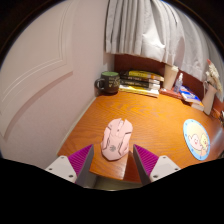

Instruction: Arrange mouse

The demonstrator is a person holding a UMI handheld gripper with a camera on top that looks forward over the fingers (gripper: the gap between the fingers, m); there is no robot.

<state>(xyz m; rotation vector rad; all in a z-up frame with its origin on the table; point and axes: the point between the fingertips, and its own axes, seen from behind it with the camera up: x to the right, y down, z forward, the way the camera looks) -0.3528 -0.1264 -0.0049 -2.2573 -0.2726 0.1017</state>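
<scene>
A pale pink computer mouse [117, 138] lies on the wooden desk [150, 115], near its front left corner. My gripper [112, 161] is open, its two fingers with magenta pads [78, 160] set wide apart. The mouse sits just ahead of the fingers, its rear end reaching between the fingertips with a gap at either side. The fingers do not touch it.
A round blue-and-white mat [197, 138] lies on the desk to the right. A stack of books [142, 82] and a dark jar [109, 82] stand at the back by the curtain [160, 30]. A white wall [45, 80] runs along the left. More items crowd the far right corner.
</scene>
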